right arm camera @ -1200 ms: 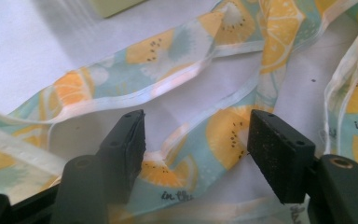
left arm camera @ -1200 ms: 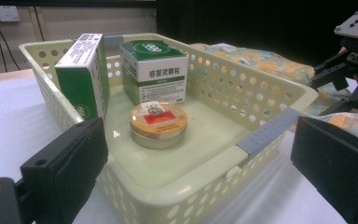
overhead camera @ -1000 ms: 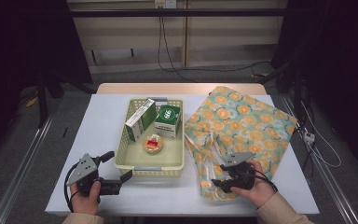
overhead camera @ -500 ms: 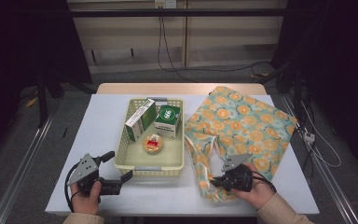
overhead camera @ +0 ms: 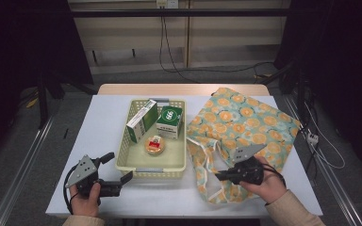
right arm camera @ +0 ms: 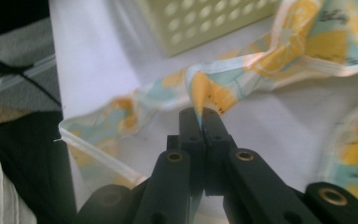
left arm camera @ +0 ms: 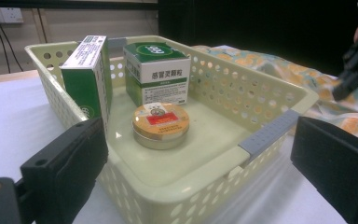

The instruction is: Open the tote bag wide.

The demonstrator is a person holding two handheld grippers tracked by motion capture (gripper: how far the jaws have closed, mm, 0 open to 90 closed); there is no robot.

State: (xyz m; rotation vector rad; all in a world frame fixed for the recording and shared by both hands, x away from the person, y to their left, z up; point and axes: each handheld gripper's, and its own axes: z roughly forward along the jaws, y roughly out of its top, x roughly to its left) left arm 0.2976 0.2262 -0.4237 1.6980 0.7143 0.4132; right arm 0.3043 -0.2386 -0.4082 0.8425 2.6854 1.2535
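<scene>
Right tongs pinch the tote bag's strap — left tongs wait agape

White bench [overhead camera: 103,122] carries the orange-print tote bag [overhead camera: 245,125] just right of the yellow basket [overhead camera: 152,168]. Its strap [right arm camera: 205,91] runs leftward across the right tongs [right arm camera: 204,122], which have just clamped tight onto a fold of it. Left tongs [overhead camera: 117,168] stand wide, holding nothing, at the basket's near-left corner.

the small print on the round orange-lidded tin [left arm camera: 161,125] inside the pale yellow perforated plastic basket [left arm camera: 261,100] is too blurred to read — the basket's near corner is cut off by the picture's bottom edge. beside the basket, the orange-patterned fabric bag [right arm camera: 214,91] runs past the right gripper view's edges — soft, out of focus.
</scene>
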